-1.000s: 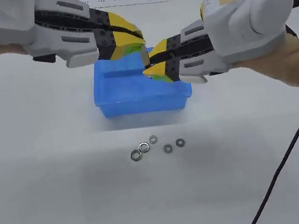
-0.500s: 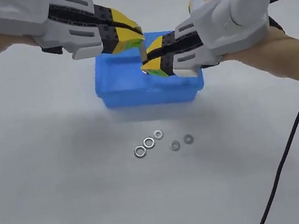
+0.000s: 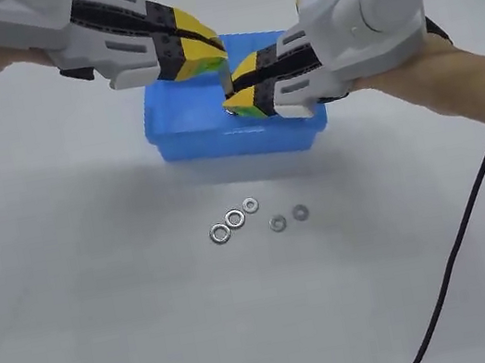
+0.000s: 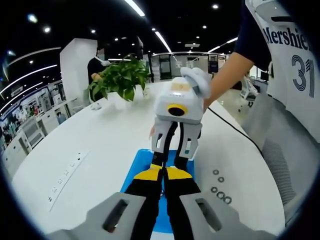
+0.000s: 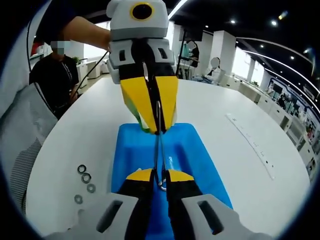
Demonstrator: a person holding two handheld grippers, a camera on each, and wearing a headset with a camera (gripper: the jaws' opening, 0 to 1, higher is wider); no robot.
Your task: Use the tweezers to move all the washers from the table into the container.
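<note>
Yellow-tipped and black, the left claw is held in from the upper left of the head view, over the far part of the blue container. Its jaws are pressed together on one end of the tweezers. The container is set on the white bench, just behind the washers. Five washers are seen lying loose on the bench in a small cluster in front of the container's near wall, apart from it and touched by neither claw. The thin metal tweezers are stretched above the container's open top, from the left claw to the right claw, as the right gripper view shows. The right claw is held in from the right, almost tip to tip with the left one, and its jaws are drawn in on the other end of the tweezers. A small rounded shape is seen at that end; whether it is a washer cannot be told. A black cable is trailed from behind the right claw across the bench toward the lower right.
</note>
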